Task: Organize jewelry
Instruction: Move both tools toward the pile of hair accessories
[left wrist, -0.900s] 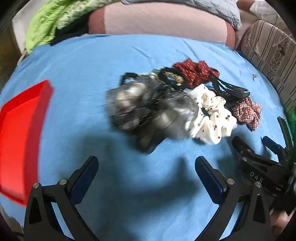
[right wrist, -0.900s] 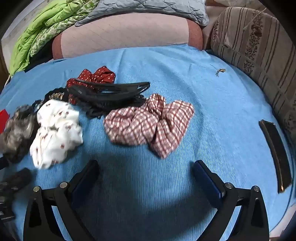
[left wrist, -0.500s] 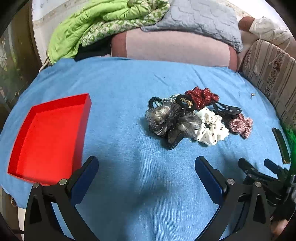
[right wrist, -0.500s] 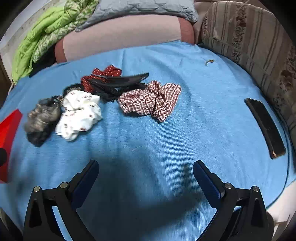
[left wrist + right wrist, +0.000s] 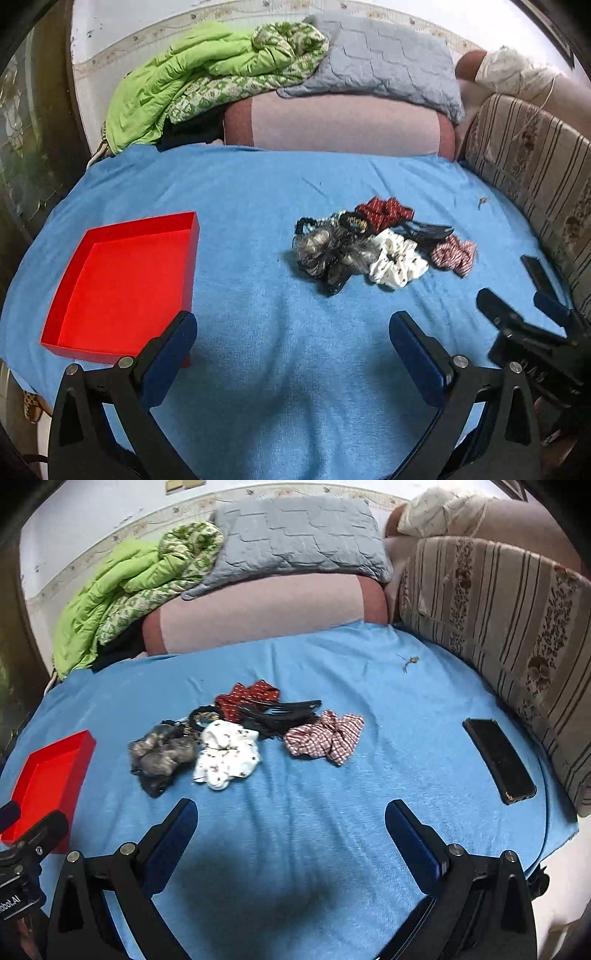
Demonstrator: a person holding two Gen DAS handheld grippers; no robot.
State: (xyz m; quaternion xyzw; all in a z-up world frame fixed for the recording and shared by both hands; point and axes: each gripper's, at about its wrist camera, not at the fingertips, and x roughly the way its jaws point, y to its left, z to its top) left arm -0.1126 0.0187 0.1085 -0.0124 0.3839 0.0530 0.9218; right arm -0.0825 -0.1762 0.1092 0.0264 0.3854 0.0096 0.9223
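Nearest the cameras, the left gripper (image 5: 293,330) and the right gripper (image 5: 290,818) both hung over bare blue cloth with jaws spread wide and nothing between them. The blue sheet (image 5: 266,369) covered the bed smoothly, with only faint creases, and the right gripper cast a dark shadow on it just ahead of its fingers. To the left of the left gripper, close by its left finger, sat an open red tray (image 5: 122,284) with nothing in it. Ahead and slightly right of that gripper lay the heap of hair accessories: a grey scrunchie (image 5: 325,254), a white dotted scrunchie (image 5: 397,262), a red checked scrunchie (image 5: 325,738), a black hair claw (image 5: 280,710) and a dark red scrunchie (image 5: 247,696) behind them, all touching or overlapping. Well to the right of the right gripper a black phone (image 5: 498,760) lay flat near the sheet's edge. Beyond the sheet rose a pink bolster (image 5: 340,125), topped by a grey quilted pillow (image 5: 384,74) and a green blanket (image 5: 192,77), against a pale wall. A striped cushion (image 5: 491,616) lined the right side.
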